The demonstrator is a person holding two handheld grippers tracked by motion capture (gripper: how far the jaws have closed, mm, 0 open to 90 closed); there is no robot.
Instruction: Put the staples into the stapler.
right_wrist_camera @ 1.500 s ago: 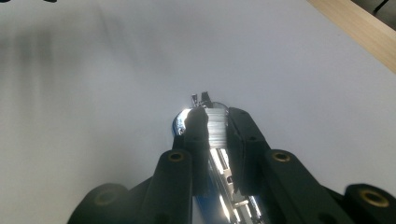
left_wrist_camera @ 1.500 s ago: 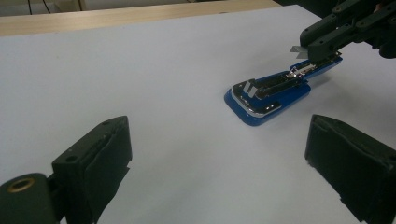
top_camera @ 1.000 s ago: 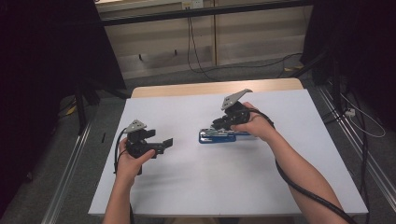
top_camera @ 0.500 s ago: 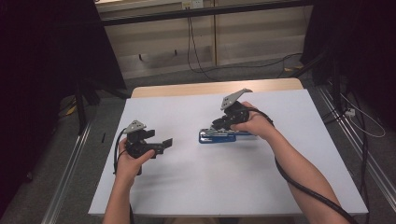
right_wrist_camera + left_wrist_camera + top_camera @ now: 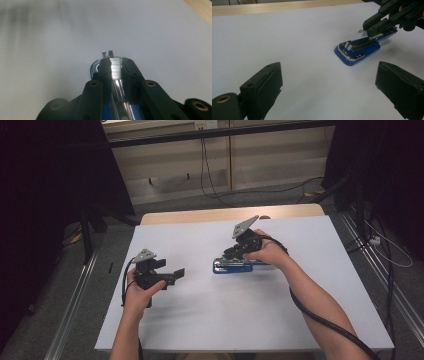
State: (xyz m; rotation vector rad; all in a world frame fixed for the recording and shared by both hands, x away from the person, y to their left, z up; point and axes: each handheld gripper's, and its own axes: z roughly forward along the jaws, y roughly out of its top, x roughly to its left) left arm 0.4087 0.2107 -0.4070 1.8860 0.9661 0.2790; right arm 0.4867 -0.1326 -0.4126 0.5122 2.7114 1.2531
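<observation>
Stapler work is the step in hand: a blue stapler (image 5: pixel 239 266) lies flat on the white table (image 5: pixel 300 320), just right of the middle of the high view, its top swung away so the metal staple channel shows.

Nearest, at the lower left of that view, the left gripper (image 5: pixel 172 274) hangs above the table with its jaws spread wide and nothing between them, well apart from the stapler.

Farther up and to the right, the right gripper (image 5: pixel 231 256) is clamped on a strip of staples (image 5: pixel 115 68) over the channel.

To do it well, I judge the strip should line up with the rail and slide in level. The idle left gripper could pin the blue base if it skids.
</observation>
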